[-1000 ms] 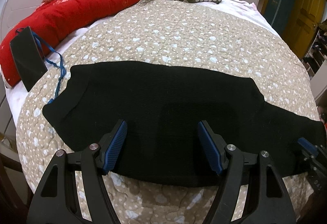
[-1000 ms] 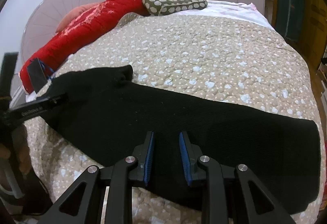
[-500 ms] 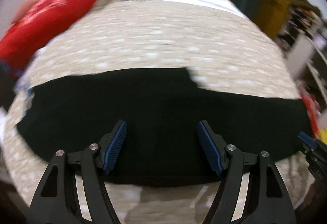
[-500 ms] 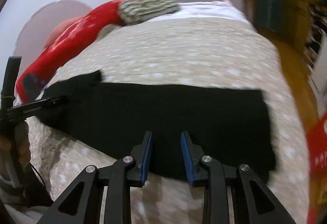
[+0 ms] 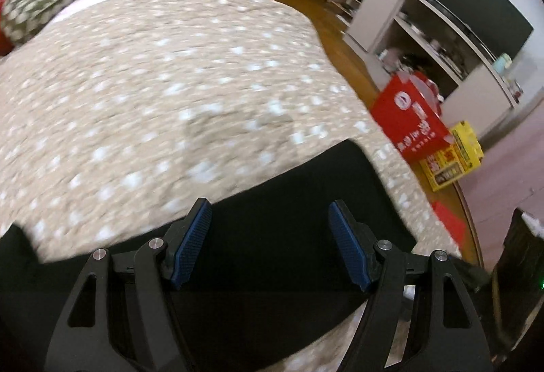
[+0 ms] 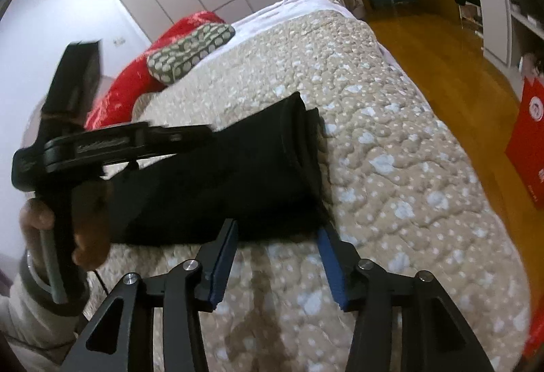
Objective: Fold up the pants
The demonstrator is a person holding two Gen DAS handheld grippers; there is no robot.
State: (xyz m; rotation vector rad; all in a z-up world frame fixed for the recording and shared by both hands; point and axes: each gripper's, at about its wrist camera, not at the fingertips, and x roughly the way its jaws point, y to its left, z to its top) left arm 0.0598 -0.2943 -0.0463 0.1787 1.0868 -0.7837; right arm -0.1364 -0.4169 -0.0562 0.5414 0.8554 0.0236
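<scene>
The black pants [image 6: 238, 175] lie flat on the beige spotted quilt [image 6: 391, 168], leg cuffs toward the bed's right edge. In the left wrist view the pants [image 5: 272, 219] fill the lower frame under my left gripper [image 5: 268, 222], which is open and empty just above the fabric. My right gripper [image 6: 277, 243] is open and empty at the pants' near edge, close to the cuff end. The left gripper's body [image 6: 112, 147] shows in the right wrist view, held over the pants further left.
A red blanket [image 6: 163, 59] and a green spotted pillow [image 6: 190, 49] lie at the head of the bed. A red box [image 5: 411, 117] and a yellow box [image 5: 452, 161] stand on the wooden floor [image 6: 442, 42] beside the bed, with shelves [image 5: 425, 8] behind.
Both grippers have swung to the right along the pants toward the cuff end. The right gripper's jaws have opened wider. The pants lie as before.
</scene>
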